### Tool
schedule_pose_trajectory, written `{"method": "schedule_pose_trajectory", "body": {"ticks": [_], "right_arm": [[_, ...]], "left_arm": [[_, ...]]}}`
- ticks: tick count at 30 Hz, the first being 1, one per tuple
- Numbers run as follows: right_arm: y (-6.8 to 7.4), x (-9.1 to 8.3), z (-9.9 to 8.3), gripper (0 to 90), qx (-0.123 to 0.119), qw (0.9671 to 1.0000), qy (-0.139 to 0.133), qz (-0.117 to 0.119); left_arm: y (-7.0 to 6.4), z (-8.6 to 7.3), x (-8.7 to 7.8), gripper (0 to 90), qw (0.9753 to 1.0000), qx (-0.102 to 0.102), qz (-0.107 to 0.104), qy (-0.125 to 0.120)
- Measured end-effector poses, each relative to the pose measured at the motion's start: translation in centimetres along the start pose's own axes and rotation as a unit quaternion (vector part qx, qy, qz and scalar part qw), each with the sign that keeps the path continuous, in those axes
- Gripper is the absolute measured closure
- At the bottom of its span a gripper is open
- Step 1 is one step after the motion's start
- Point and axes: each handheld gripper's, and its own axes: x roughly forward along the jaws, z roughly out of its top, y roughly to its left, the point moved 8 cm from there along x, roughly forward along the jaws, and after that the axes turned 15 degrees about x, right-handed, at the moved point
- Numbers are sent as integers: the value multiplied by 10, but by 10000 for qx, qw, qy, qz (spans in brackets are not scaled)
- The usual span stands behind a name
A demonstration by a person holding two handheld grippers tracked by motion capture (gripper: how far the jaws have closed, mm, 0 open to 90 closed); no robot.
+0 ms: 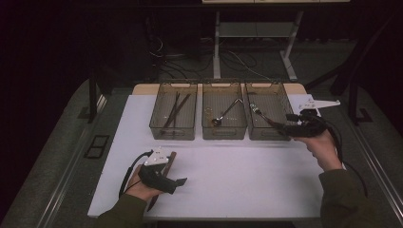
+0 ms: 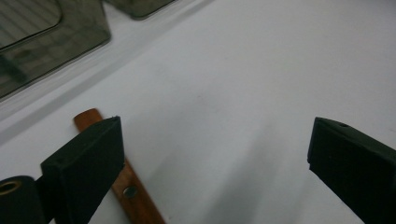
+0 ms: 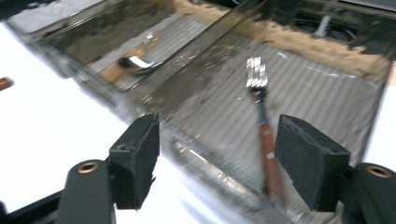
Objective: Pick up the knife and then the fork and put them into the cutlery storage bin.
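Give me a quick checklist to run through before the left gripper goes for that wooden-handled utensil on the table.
1. Left gripper open: ok, jaws stand wide apart.
2. Wooden-handled utensil between the jaws: not ok, it lies by the left jaw, off centre.
3. Utensil free of other things: ok, it lies alone on the white table.
4. Right gripper has let go: ok, jaws open, the fork lies in the right bin.
5. Right gripper out of the left one's way: ok, it is at the right bin, far across the table.
6. What kind of utensil it is: cannot tell, its working end is hidden.
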Motion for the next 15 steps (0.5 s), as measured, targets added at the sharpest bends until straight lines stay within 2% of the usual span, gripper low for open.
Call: {"method": "schedule_pose_trajectory", "body": {"ticks": [5, 8, 11, 15], "right_arm": [[18, -7, -25, 258, -205, 9997, 4, 144], [25, -9, -38, 227, -178, 9994, -69, 290], [33, -9, -53, 200, -154, 9991, -105, 372], [44, -7, -73, 191, -324, 9987, -61, 376]], "left_arm": [[8, -4, -4, 116, 9996, -138, 240, 98], [13, -8, -7, 164, 9990, -213, 340, 207], [16, -11, -9, 259, 9982, -355, 395, 279], [22, -15, -12, 395, 9965, -423, 570, 431]]}}
